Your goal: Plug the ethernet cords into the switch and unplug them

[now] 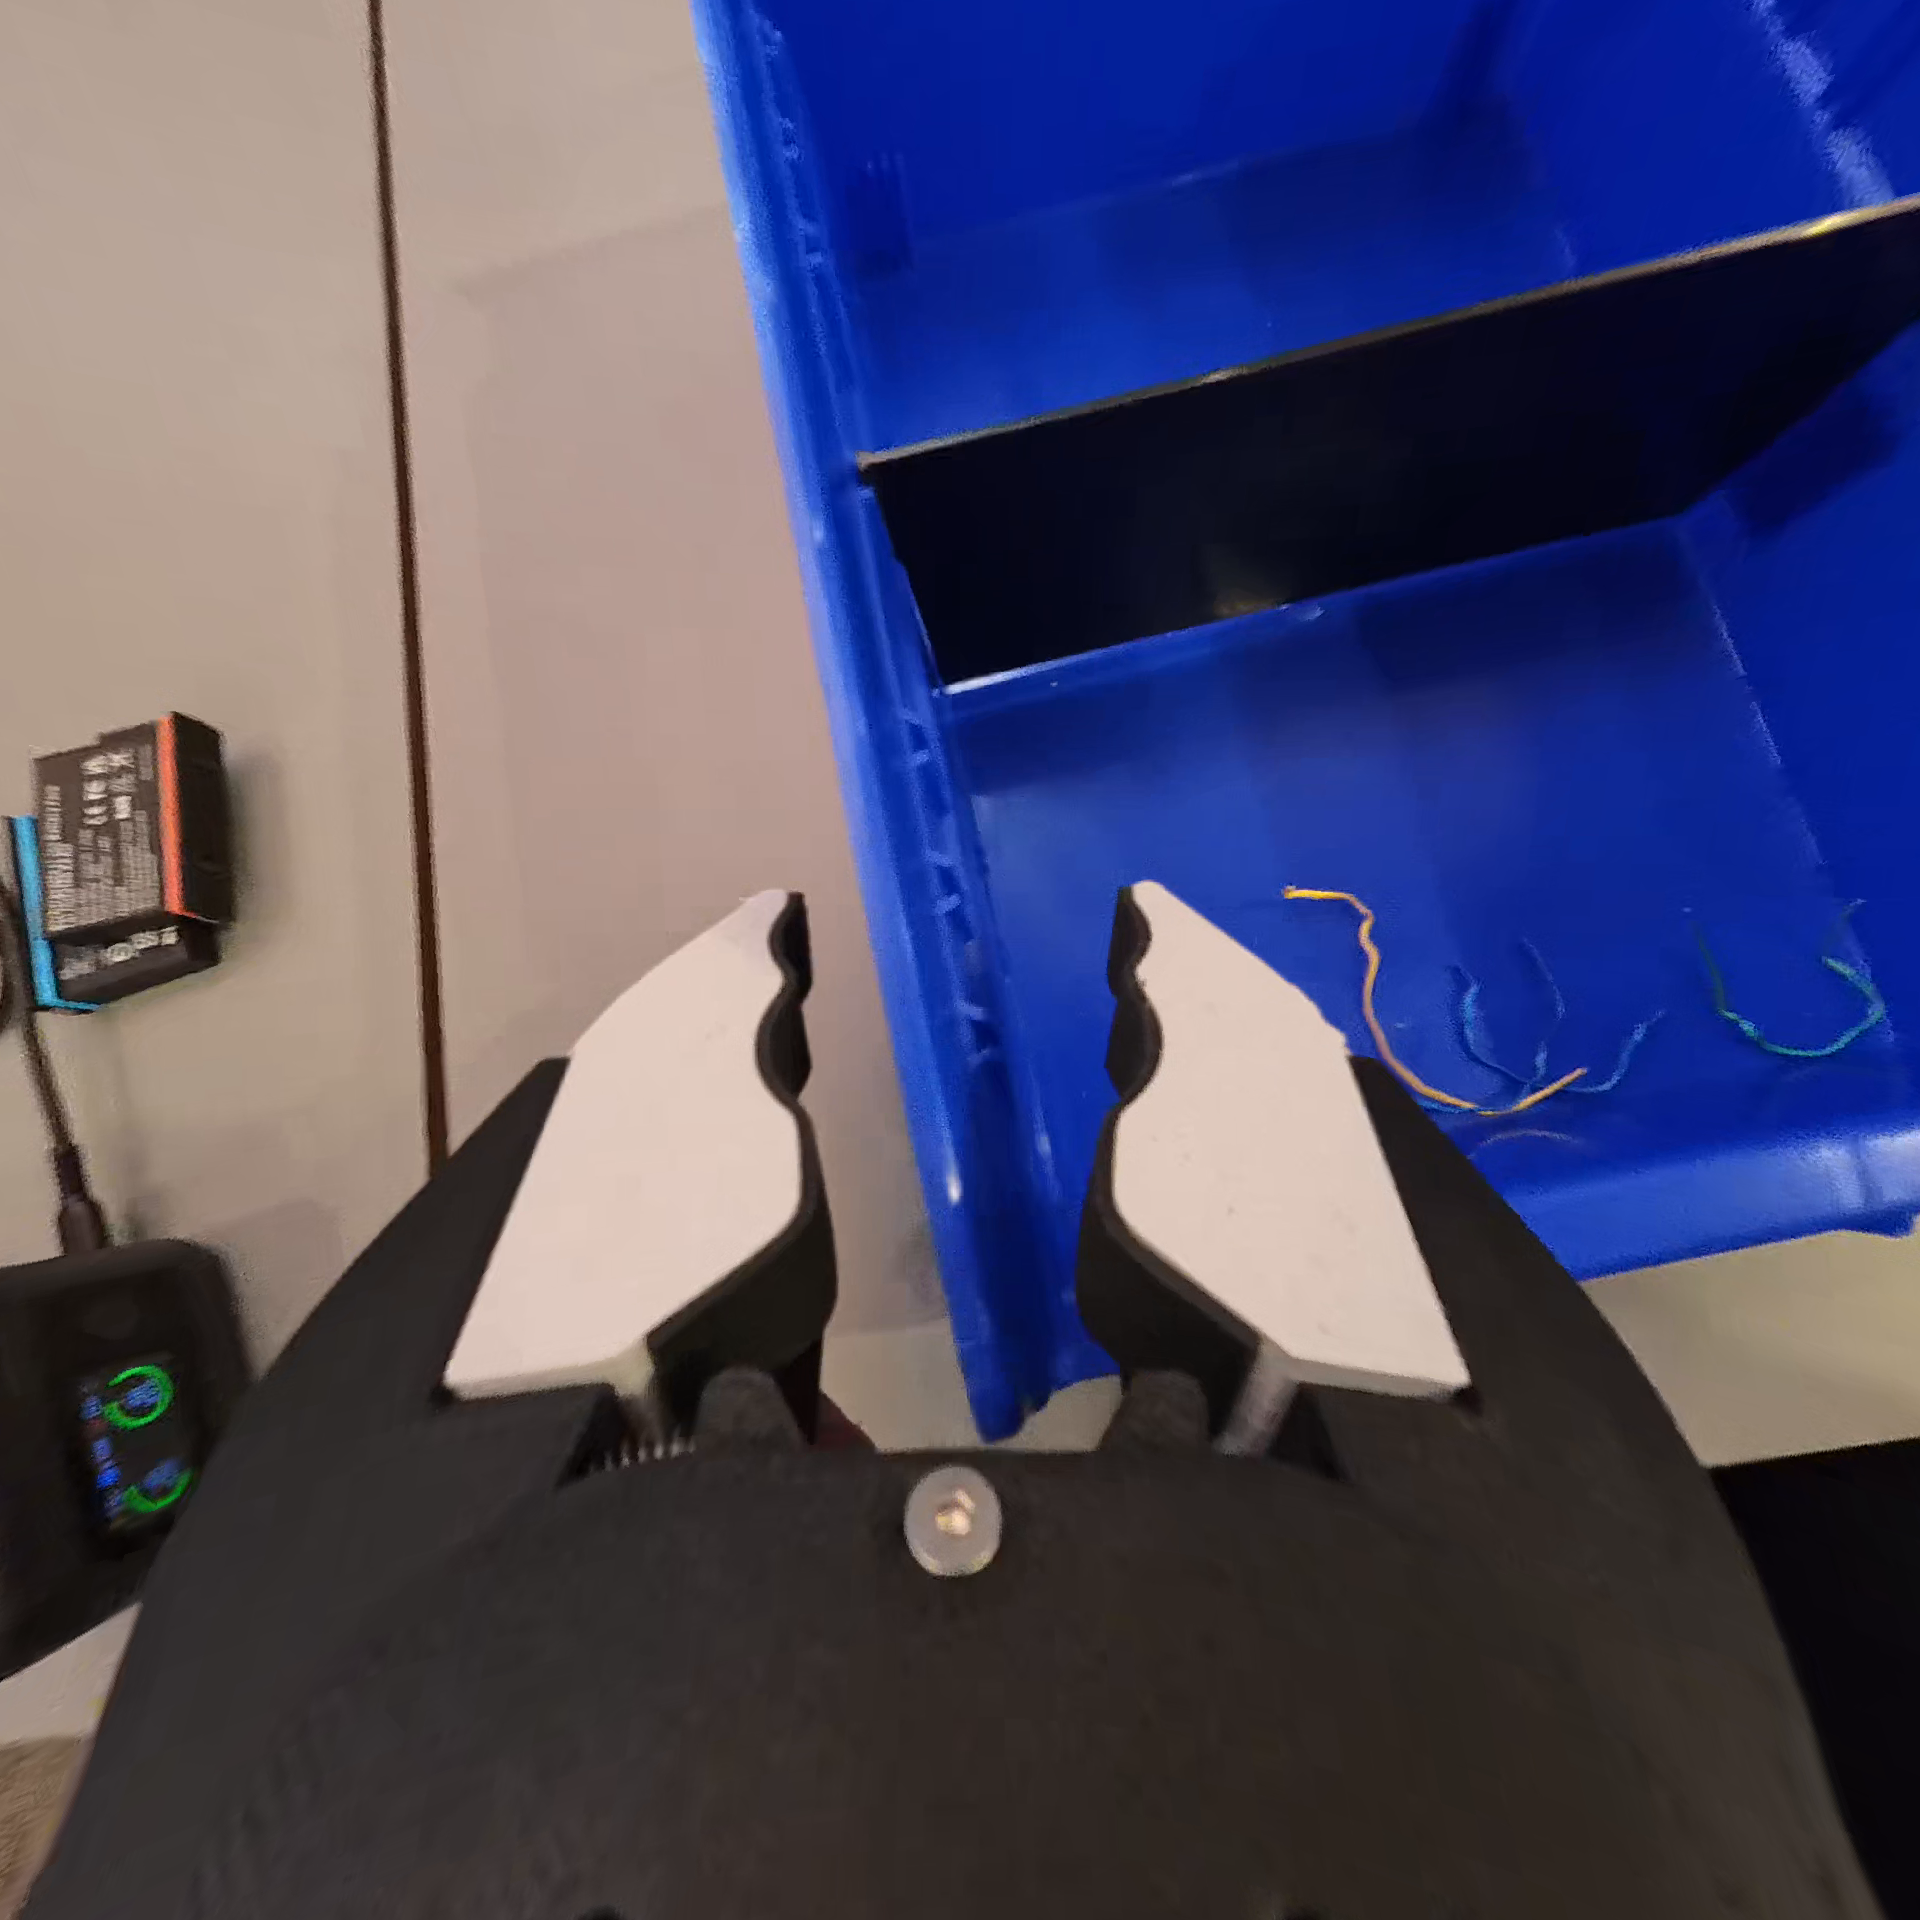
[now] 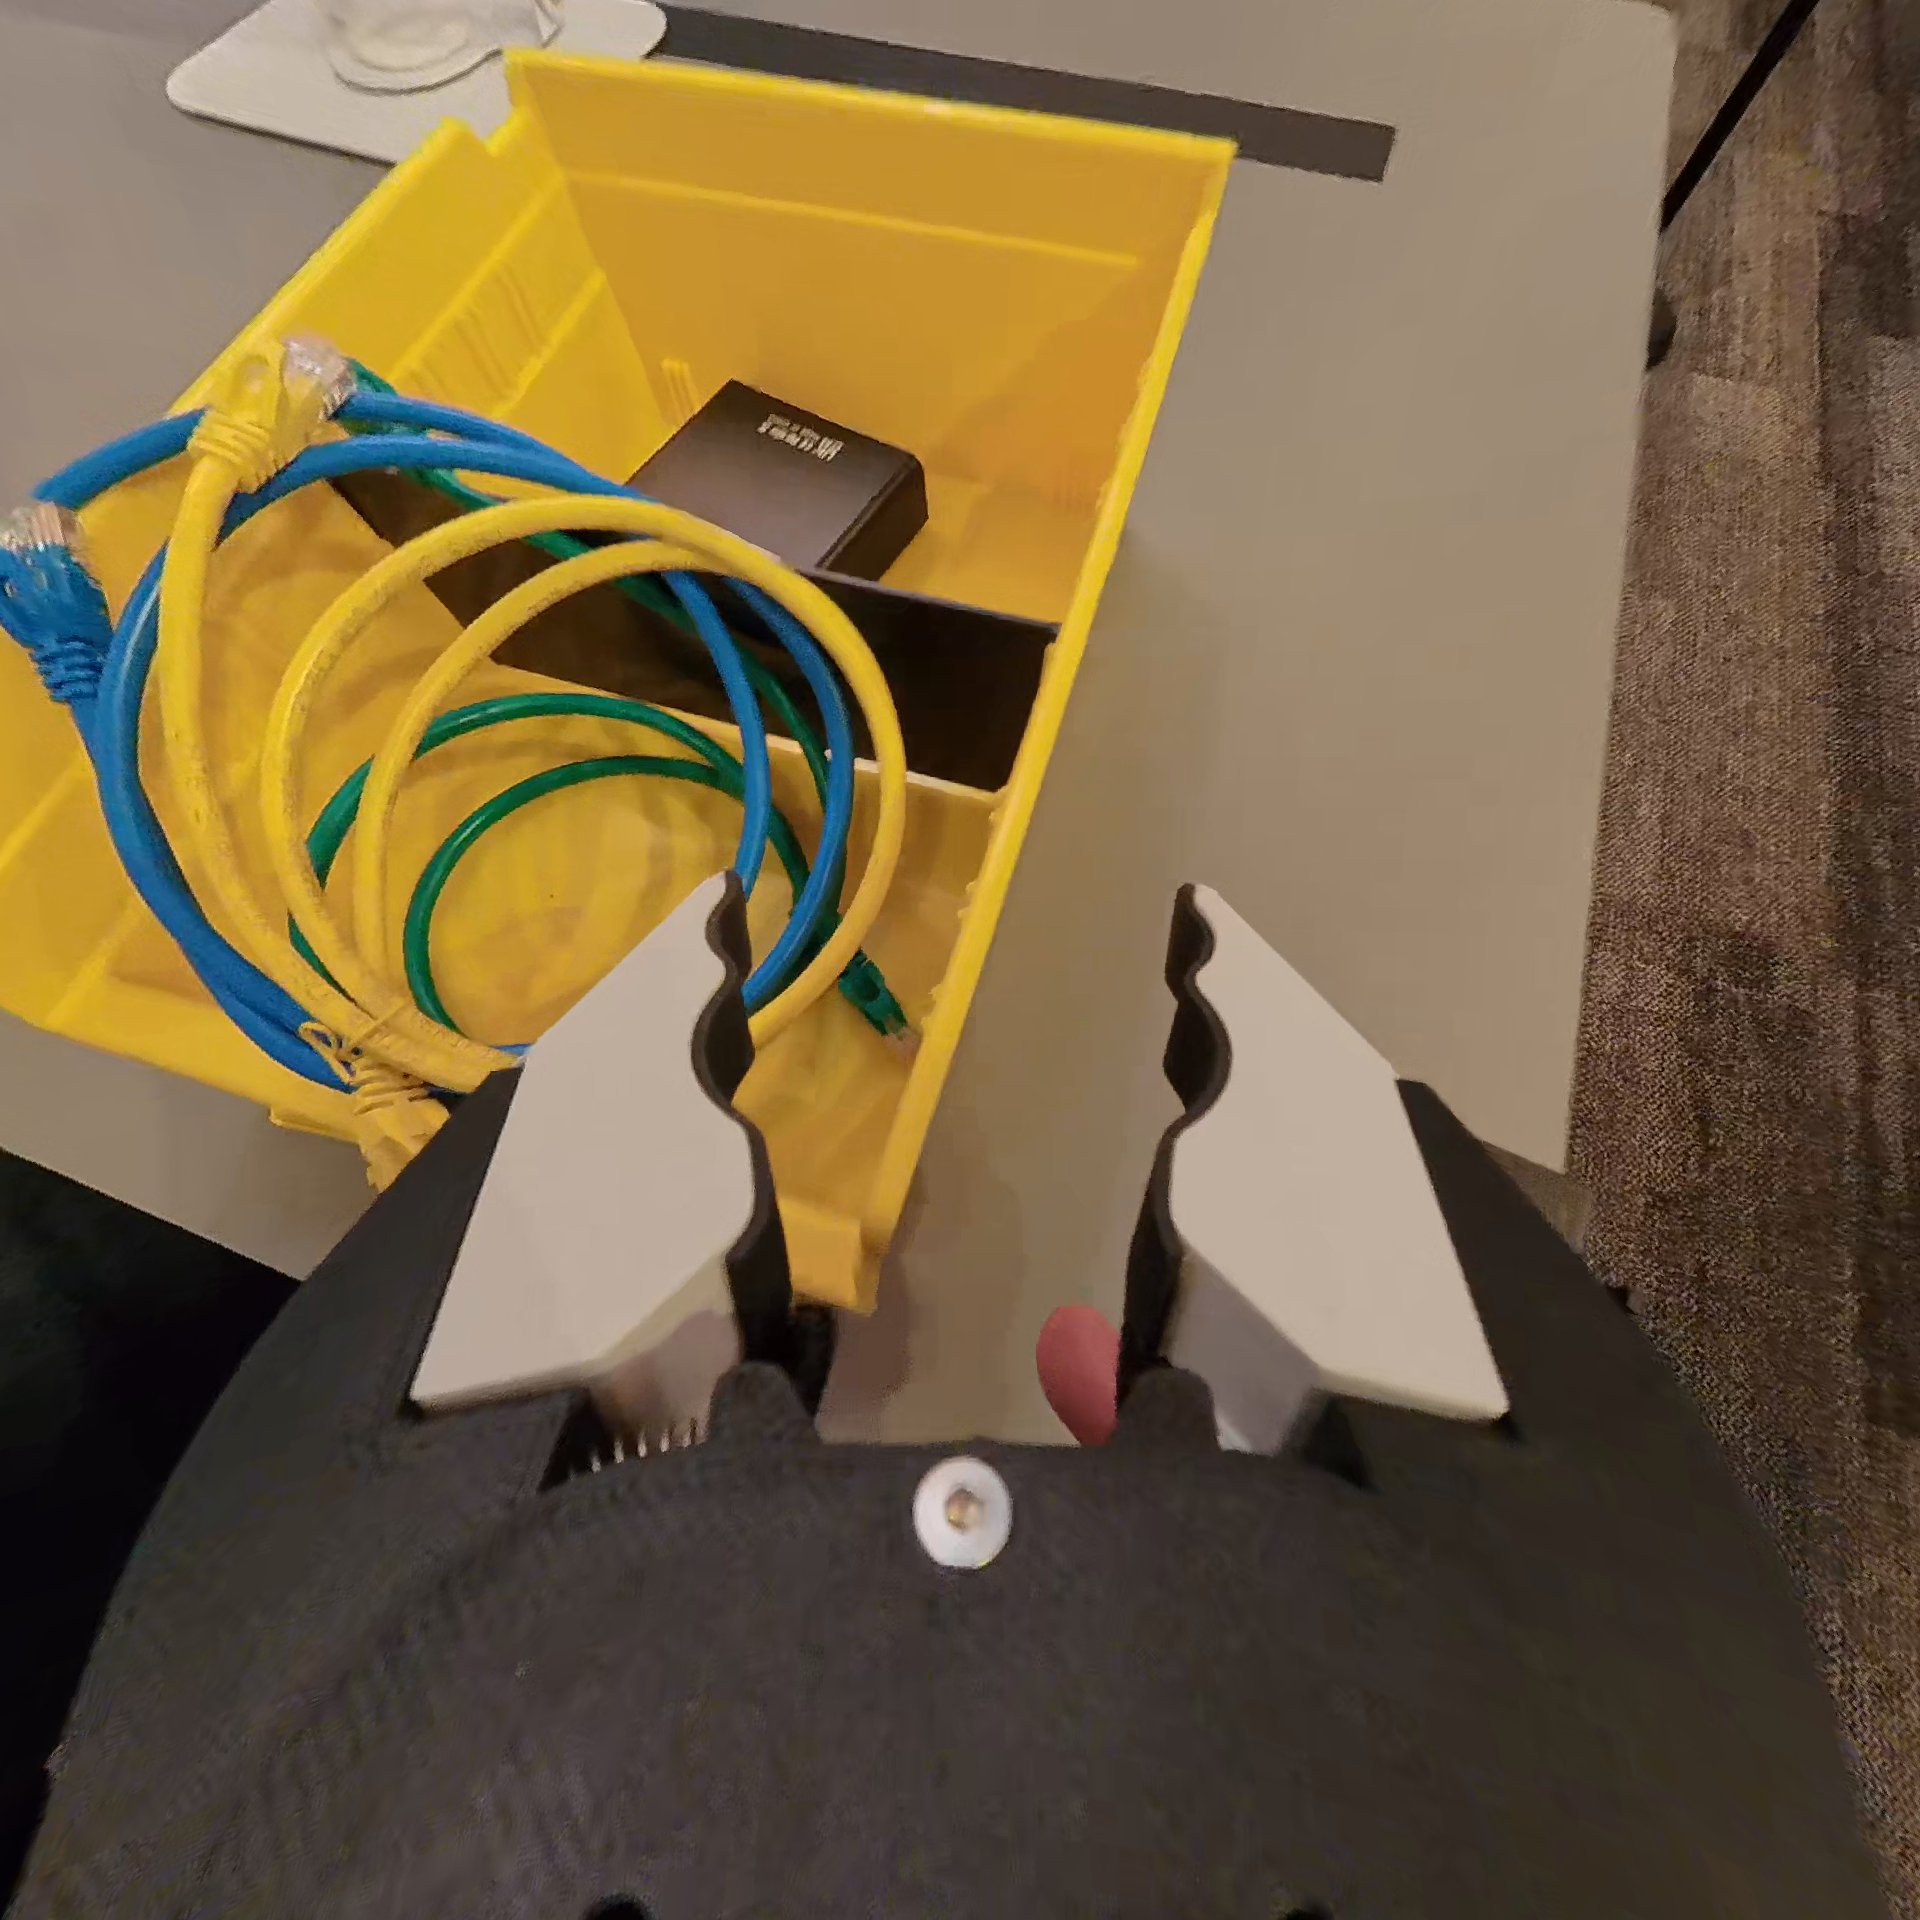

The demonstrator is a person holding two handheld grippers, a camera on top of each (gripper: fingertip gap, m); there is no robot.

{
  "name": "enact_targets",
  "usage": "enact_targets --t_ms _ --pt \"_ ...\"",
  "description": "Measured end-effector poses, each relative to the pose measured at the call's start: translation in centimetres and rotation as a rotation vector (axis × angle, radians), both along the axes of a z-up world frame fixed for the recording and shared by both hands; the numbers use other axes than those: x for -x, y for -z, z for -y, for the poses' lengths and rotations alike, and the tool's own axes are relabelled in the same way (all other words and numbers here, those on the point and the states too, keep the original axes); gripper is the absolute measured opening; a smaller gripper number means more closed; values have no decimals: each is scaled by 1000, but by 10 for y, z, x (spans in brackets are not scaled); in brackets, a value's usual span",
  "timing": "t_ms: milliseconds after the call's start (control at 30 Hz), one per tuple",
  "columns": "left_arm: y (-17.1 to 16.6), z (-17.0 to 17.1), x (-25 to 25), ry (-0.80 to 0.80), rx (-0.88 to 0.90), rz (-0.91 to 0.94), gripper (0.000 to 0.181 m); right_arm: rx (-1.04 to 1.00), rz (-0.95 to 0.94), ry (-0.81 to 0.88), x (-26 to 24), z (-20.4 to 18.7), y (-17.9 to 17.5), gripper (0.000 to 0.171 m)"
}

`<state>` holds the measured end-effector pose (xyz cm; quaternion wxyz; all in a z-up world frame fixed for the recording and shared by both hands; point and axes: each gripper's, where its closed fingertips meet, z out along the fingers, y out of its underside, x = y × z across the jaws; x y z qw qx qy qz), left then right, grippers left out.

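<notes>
Both claws are hanging open and empty: right claw (image 2: 956, 935) is nearing the yellow plastic bin (image 2: 1039, 790); it should be pinching the small black box-shaped switch (image 2: 779, 483) squarely while left claw (image 1: 961, 935) is waiting.

You see a glossy, smooth plastic blue bin (image 1: 1351, 831) with a shiny black divider (image 1: 1351, 499). The yellow bin (image 2: 935, 260) is smooth plastic of duller sheen. Its cords (image 2: 582, 665) carry smooth rubbery jackets. The switch (image 2: 790, 478) casing looks matt black. The table (image 2: 1351, 623) is matt grey; the carpet (image 2: 1766, 727) is rough, woven.
</notes>
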<state>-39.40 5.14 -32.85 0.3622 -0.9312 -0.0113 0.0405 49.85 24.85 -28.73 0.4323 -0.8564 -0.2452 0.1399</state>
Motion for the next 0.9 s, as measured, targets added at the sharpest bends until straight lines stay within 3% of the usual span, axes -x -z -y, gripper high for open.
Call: enact_targets --t_ms 133,333,533,900 --pt "0 -4 -7 18 -22 37 29 -14 33 10 5 -1 13 66" --pt "0 -5 -6 5 -42 26 8 -33 -29 32 10 -4 19 39" --pt "0 -5 -9 13 -58 33 5 -77 11 62 13 -9 25 17" --pt "-5 -11 -16 0 -150 147 4 -121 7 28 42 -13 24 24"
